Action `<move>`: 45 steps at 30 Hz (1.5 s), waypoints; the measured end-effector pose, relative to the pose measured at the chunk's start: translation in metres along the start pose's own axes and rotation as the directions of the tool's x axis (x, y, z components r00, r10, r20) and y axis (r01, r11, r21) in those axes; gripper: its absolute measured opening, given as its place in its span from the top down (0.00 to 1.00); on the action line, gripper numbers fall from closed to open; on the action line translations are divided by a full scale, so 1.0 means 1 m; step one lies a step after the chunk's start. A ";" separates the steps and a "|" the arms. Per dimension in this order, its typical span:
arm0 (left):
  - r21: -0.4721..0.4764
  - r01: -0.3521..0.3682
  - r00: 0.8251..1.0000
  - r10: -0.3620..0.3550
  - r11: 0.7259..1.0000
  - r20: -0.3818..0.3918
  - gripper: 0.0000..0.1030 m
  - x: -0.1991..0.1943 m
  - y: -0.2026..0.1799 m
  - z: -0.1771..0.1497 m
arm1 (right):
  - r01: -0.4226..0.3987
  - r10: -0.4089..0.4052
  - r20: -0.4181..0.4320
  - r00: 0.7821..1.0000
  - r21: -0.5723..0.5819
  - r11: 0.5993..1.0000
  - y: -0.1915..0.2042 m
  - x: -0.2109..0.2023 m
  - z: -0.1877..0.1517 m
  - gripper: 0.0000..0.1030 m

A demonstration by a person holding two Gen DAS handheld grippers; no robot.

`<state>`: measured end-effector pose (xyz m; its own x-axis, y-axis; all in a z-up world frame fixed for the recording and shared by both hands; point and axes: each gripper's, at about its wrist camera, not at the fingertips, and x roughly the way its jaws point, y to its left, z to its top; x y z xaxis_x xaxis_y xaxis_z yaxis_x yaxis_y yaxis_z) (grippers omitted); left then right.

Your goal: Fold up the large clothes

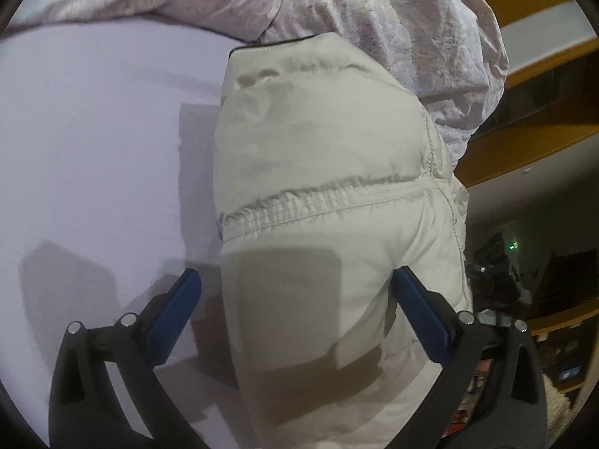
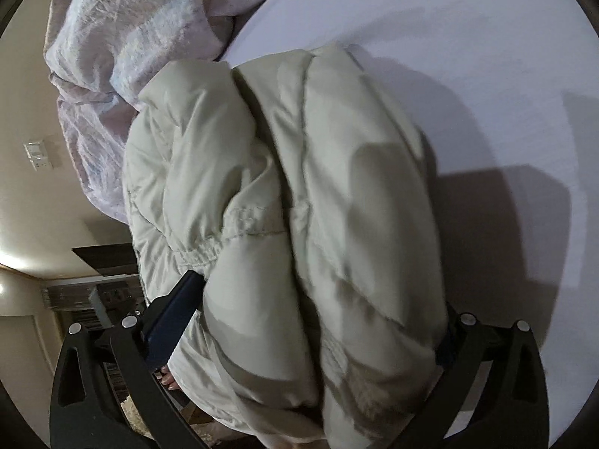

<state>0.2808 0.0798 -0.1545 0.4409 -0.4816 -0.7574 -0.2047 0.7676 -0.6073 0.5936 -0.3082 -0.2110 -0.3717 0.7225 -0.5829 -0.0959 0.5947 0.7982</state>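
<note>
The jacket (image 1: 325, 202) runs out of the bottom edge in both views, so its lower end is not seen. In the right wrist view it covers the right finger of the right gripper (image 2: 318, 299), and the jaw state cannot be told. The blanket (image 2: 123, 48) is cut by the top edge. The dark room behind is too blurred to name its things.
</note>
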 end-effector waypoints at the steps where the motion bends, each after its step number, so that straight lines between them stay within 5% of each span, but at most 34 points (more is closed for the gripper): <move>1: -0.012 0.013 1.000 -0.013 1.000 -0.005 0.02 0.002 0.002 0.000 | 0.001 -0.001 -0.006 1.000 -0.008 1.000 0.002 0.001 0.000 0.01; 13: -0.128 0.124 0.992 -0.128 0.984 -0.021 0.02 0.024 0.007 0.001 | -0.047 0.046 -0.003 0.999 -0.046 0.998 0.006 0.008 -0.006 0.01; 16: -0.127 0.138 0.990 -0.141 0.982 -0.012 0.10 0.019 0.000 0.002 | -0.087 0.088 0.005 0.996 -0.062 0.994 0.010 0.010 -0.012 0.01; 21: -0.104 0.165 0.986 -0.165 0.981 0.018 0.26 -0.005 -0.003 0.014 | -0.204 0.206 0.037 0.978 -0.045 0.978 0.011 0.006 -0.018 0.35; 27: -0.085 0.188 0.977 -0.177 0.979 0.117 0.30 -0.042 0.010 0.040 | -0.249 0.259 0.045 0.965 -0.159 0.955 0.067 0.019 -0.006 0.48; 35: -0.109 0.169 0.965 -0.142 0.980 0.219 0.30 -0.081 0.046 0.064 | -0.218 0.231 0.017 0.973 -0.264 0.939 0.131 0.058 0.019 0.50; 41: -0.122 0.127 0.967 -0.096 0.984 0.235 0.30 -0.086 0.068 0.072 | -0.172 0.183 0.012 0.983 -0.287 0.942 0.139 0.072 0.024 0.50; 45: -0.109 0.034 0.981 -0.012 0.994 0.196 0.29 -0.070 0.073 0.078 | -0.089 0.104 0.045 0.994 -0.256 0.963 0.125 0.092 0.026 0.49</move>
<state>0.3034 0.2027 -0.1265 0.6060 -0.3987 -0.6883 -0.2833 0.7004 -0.6551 0.5710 -0.1582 -0.1688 -0.3379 0.7954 -0.5032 -0.2957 0.4179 0.8590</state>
